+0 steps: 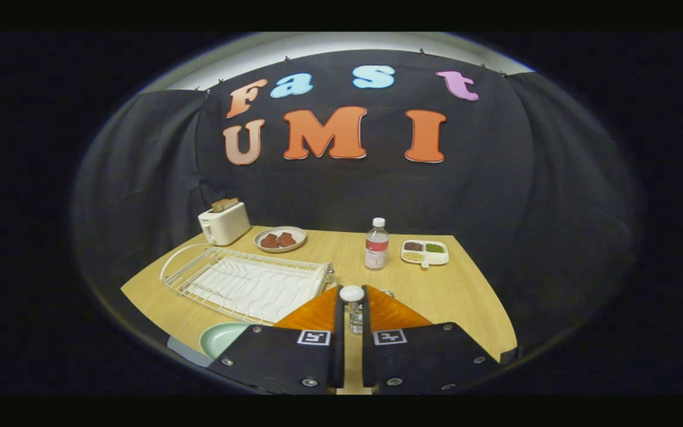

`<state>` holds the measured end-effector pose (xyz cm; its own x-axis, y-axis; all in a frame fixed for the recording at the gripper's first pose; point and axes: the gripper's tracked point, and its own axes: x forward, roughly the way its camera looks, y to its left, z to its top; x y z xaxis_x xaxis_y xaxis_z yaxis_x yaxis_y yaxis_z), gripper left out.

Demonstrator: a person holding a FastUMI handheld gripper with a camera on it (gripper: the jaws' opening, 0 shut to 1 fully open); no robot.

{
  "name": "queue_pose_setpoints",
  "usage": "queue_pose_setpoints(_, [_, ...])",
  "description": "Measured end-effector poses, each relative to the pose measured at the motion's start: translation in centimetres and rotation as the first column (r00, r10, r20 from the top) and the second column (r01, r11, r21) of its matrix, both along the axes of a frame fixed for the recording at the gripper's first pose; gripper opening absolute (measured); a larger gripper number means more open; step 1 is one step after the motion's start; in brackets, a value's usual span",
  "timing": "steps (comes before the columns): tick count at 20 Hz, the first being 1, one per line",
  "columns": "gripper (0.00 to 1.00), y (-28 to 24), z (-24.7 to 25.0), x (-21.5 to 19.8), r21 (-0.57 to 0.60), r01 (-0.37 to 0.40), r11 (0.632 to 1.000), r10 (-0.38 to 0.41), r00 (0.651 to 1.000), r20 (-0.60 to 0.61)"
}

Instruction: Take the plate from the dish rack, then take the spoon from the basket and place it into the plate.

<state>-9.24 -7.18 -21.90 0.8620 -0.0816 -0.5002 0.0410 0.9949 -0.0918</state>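
My gripper (351, 303) is shut on the spoon (351, 292). The spoon's white rounded end sticks up between the fingertips, and a clear part of it shows lower in the narrow gap. A pale green plate (221, 338) lies flat on the wooden table (448, 296), just left of my left finger, which hides part of it. The plate sits in front of the near corner of the white wire dish rack (246, 286), which has nothing in its slots. A small metal piece (386, 293) peeks out behind my right fingertip; I cannot tell if it is the basket.
Beyond the rack stand a white toaster (223, 223) with bread in it and a plate of reddish-brown food (280, 239). A water bottle (376, 244) stands straight ahead, with a divided dish of beans (425, 252) to its right. The table's right edge runs close by.
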Motion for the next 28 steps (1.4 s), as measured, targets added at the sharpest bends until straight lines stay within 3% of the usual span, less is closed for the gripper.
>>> queue_pose_setpoints(8, [0.12,6.4,-0.5,-2.0,0.081,-0.136,0.987,0.139,0.989,-0.039])
queue_pose_setpoints(17, [0.12,12.6,-3.9,-2.6,0.138,-0.273,0.952,0.288,0.952,-0.107])
queue_pose_setpoints(24, [0.12,15.9,-9.2,-3.1,0.181,-0.33,0.926,0.361,0.916,-0.178])
queue_pose_setpoints(28, [0.12,16.3,-11.7,-3.1,0.179,-0.326,0.928,0.361,0.908,-0.214])
